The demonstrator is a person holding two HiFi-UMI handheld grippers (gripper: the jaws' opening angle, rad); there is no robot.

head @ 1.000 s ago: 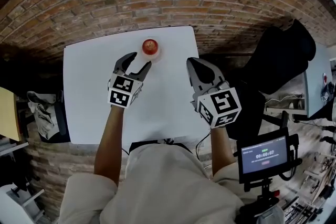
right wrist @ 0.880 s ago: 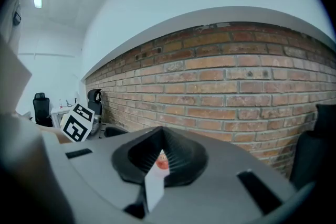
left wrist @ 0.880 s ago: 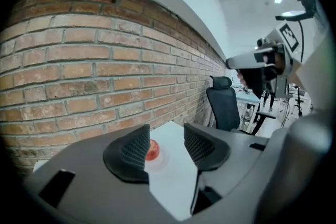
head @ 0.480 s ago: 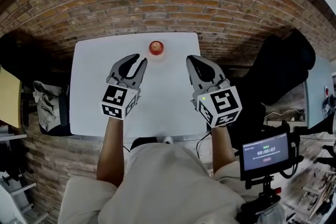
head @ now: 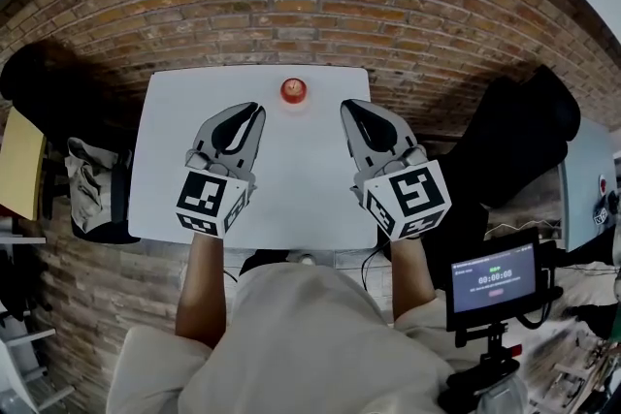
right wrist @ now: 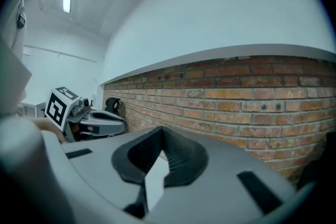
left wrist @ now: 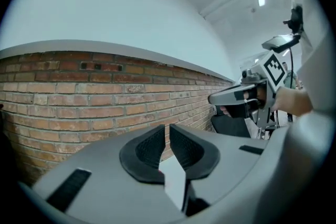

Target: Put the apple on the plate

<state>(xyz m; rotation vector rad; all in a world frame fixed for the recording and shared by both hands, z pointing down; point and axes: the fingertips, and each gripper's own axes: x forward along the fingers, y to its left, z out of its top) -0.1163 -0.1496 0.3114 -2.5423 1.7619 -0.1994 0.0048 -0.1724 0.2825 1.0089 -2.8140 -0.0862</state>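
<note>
A red apple (head: 294, 90) rests on a small white plate (head: 294, 104) at the far edge of the white table (head: 175, 160). The plate hardly stands out from the tabletop. My left gripper (head: 254, 109) (left wrist: 167, 131) is held level above the table, left of and nearer than the apple. Its jaws are closing, almost together, with nothing between them. On the other side of the apple my right gripper (head: 346, 105) (right wrist: 161, 131) is shut and empty, also clear of the fruit. Each gripper shows in the other's view, the right gripper (left wrist: 212, 98) and the left gripper (right wrist: 123, 124).
A brick wall (head: 310, 5) runs just behind the table. A black chair or bag (head: 505, 141) stands at the right, with a small screen on a stand (head: 490, 281) nearer me. Crumpled cloth (head: 92, 179) lies left of the table.
Both grippers have risen and drawn back from the apple toward me. The left jaws went from wide open to almost together. The apple stays on the plate.
</note>
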